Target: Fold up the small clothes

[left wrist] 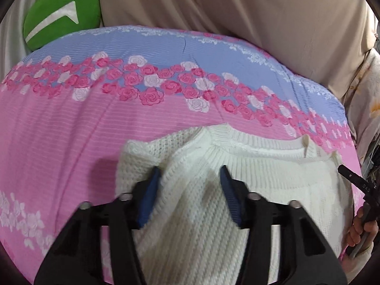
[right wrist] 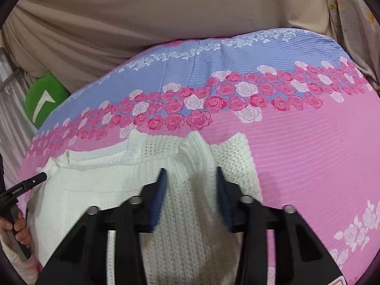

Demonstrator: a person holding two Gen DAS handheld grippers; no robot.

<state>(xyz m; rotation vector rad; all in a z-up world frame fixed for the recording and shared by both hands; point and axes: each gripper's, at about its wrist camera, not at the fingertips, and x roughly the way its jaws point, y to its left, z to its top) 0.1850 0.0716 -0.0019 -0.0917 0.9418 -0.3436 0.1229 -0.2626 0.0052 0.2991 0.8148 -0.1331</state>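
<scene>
Pink rose-printed bedding (left wrist: 59, 128) carries a white knit sweater (left wrist: 261, 178), lying near and flat with its ribbed collar toward the far side. Nearest, the left gripper (left wrist: 188, 178) straddles a bunched shoulder fold on the garment's left; its pads (left wrist: 152, 190) stand apart, not pinching. The right gripper (right wrist: 190, 180) likewise brackets a raised ridge of knit on the right, jaws parted. Closing both low on the doubled fabric, then carrying the sides evenly inward, should keep edges aligned. Farther off, a green cushion (left wrist: 64, 14) rests against beige drapery (left wrist: 237, 7).
</scene>
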